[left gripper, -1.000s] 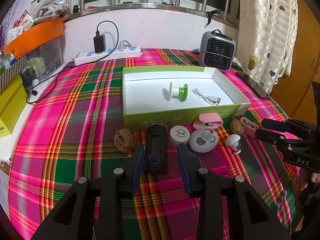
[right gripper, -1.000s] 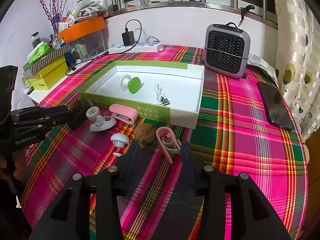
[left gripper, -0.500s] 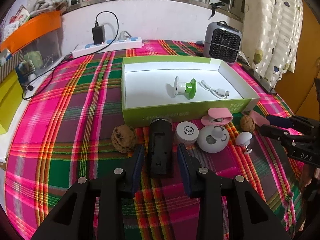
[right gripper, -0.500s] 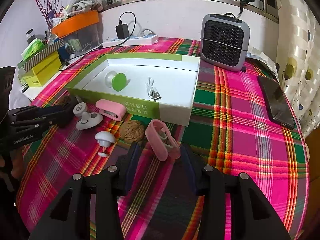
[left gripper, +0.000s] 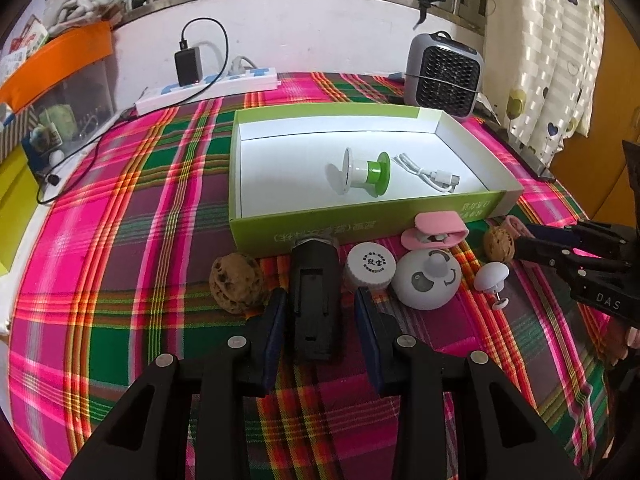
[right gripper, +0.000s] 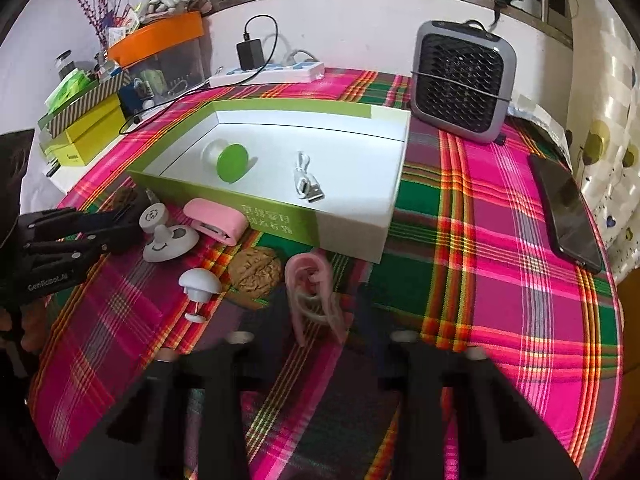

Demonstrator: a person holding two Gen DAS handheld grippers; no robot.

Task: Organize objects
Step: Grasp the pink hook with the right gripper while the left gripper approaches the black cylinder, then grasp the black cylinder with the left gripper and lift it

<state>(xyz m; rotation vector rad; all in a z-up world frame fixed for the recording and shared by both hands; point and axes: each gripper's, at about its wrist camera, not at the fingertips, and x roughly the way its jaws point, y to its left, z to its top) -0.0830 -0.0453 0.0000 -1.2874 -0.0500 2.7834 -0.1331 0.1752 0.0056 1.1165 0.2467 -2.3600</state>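
On the plaid tabletop, just in front of the green box, a black cylindrical device lies with its long axis pointing away toward the box wall. The left gripper straddles its near half, jaws closing, a small gap on each side. Farther right, a pink clip lies lengthwise between the blurred jaws of the right gripper, which are closing; whether they press it, I cannot tell.

Grey fan heater at table's back edge — power strip left; phone right.
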